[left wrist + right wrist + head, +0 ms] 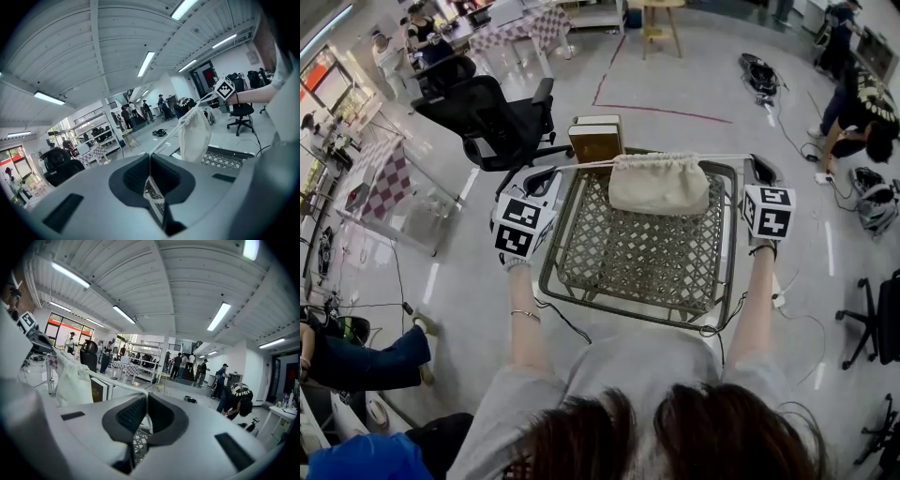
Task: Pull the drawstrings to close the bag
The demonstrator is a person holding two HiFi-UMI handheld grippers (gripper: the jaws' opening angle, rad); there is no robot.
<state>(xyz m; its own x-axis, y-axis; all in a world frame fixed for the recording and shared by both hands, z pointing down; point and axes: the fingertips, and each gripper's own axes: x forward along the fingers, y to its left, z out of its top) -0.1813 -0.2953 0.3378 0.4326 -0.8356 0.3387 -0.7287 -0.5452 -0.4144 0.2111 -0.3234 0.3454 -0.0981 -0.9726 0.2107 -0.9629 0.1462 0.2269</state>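
A cream drawstring bag (pixel 659 183) hangs gathered at its top above a metal lattice table (pixel 628 258). Its white drawstring (pixel 586 164) runs taut to both sides. My left gripper (pixel 549 176) is shut on the string's left end, and my right gripper (pixel 758 165) is shut on the right end. In the left gripper view the drawstring (pixel 171 136) leads from the closed jaws up to the bag (pixel 196 134). In the right gripper view the drawstring (pixel 112 381) leads from the closed jaws to the bag (pixel 72 379).
Two upright books or boxes (pixel 596 139) stand at the table's far edge. A black office chair (pixel 492 117) is at the back left. A person (pixel 853 117) bends over at the right, and cables (pixel 558 314) run over the floor around the table.
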